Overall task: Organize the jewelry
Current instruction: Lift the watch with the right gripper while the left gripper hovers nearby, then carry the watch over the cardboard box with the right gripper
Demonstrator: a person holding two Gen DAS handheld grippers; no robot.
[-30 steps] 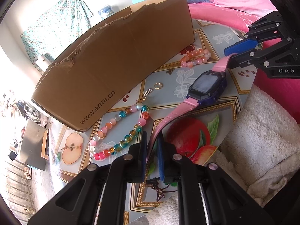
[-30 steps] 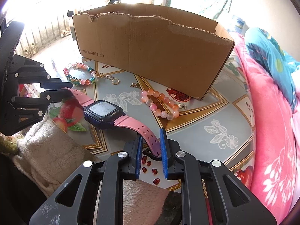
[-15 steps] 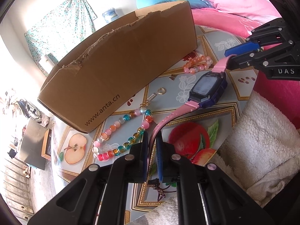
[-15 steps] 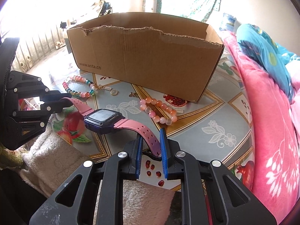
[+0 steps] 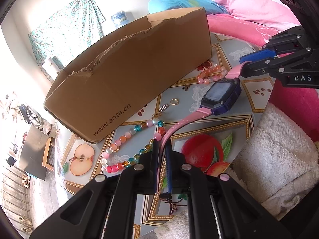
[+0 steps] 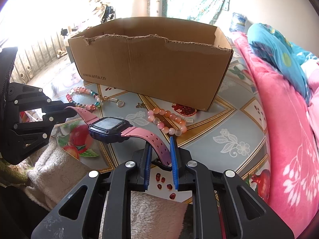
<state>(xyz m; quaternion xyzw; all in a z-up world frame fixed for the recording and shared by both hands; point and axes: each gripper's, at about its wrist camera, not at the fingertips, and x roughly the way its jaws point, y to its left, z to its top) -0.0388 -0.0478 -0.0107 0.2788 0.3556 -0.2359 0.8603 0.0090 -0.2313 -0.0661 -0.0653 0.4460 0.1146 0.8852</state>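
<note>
A pink-strapped watch (image 5: 221, 94) (image 6: 108, 128) with a dark blue case hangs above the patterned table, stretched between both grippers. My left gripper (image 5: 162, 159) (image 6: 68, 110) is shut on one strap end. My right gripper (image 6: 160, 159) (image 5: 244, 63) is shut on the holed strap end. Behind the watch stands an open cardboard box (image 5: 129, 75) (image 6: 151, 65). A multicoloured bead bracelet (image 5: 127, 145) (image 6: 83, 97) lies on the table near the box's left corner. A peach bead bracelet (image 5: 211, 74) (image 6: 167, 121) lies in front of the box's right part.
A gold ring (image 5: 173, 101) (image 6: 120, 104), a small silver coil and a tiny charm lie on the tablecloth (image 6: 229, 123) by the box. A white fluffy towel (image 5: 279, 159) covers the near table edge. Pink and blue bedding (image 6: 289, 99) rises at the right.
The watch has risen a little with both grippers, and the box now shows more of its open top in the right wrist view. Both grips stayed on the strap.
</note>
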